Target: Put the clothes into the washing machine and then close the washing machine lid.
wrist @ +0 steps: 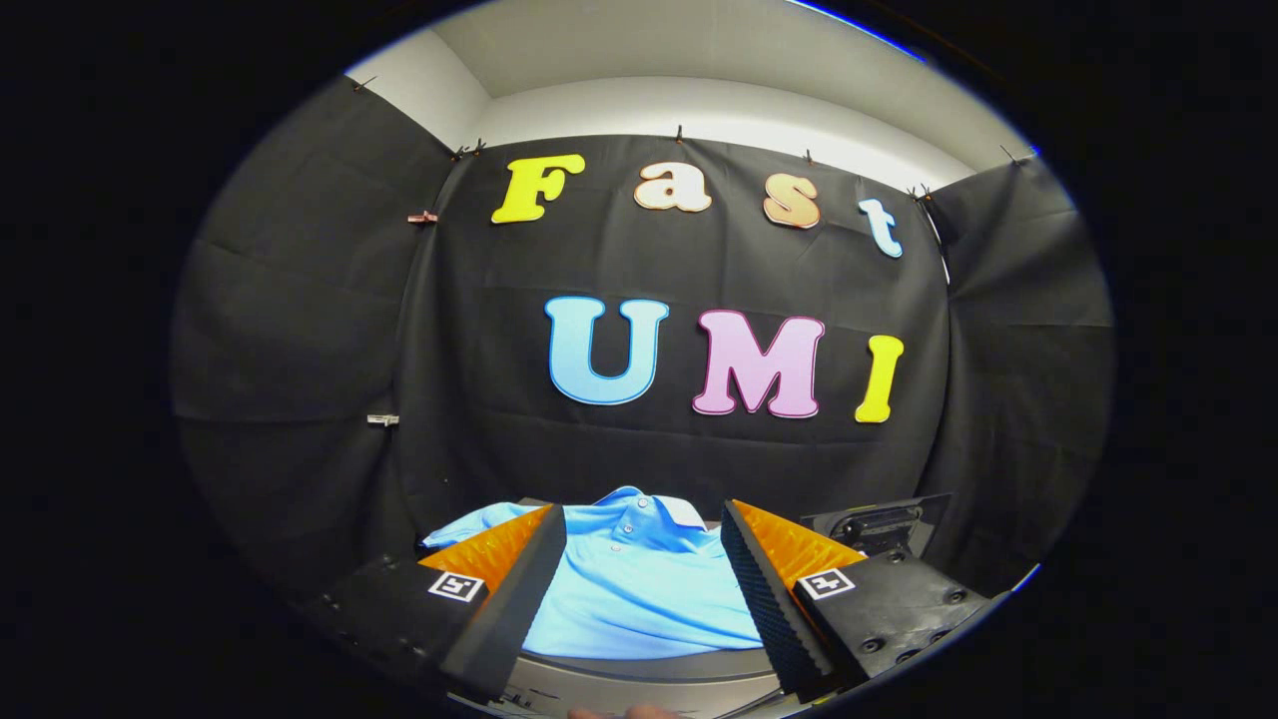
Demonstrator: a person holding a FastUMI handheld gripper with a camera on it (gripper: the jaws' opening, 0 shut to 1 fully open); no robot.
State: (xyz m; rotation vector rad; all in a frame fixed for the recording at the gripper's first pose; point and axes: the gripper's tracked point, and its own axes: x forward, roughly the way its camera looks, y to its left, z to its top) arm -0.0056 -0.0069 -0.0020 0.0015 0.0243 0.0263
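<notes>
A light blue polo shirt (639, 584) with a white-edged collar lies spread flat just ahead of my fingers, its collar pointing away toward the booth wall. My gripper (644, 519) is open, its two fingers wide apart, framing the shirt's chest from above without touching it. The shirt rests on a pale grey surface (639, 667) whose curved edge shows below it, likely the washing machine's top. A dark hinged part (879, 524), possibly the machine's raised lid or control panel, stands just beyond the right finger.
Black cloth walls close the booth on the back and both sides, close behind the shirt. A small part of a hand (629, 712) shows below the fingers.
</notes>
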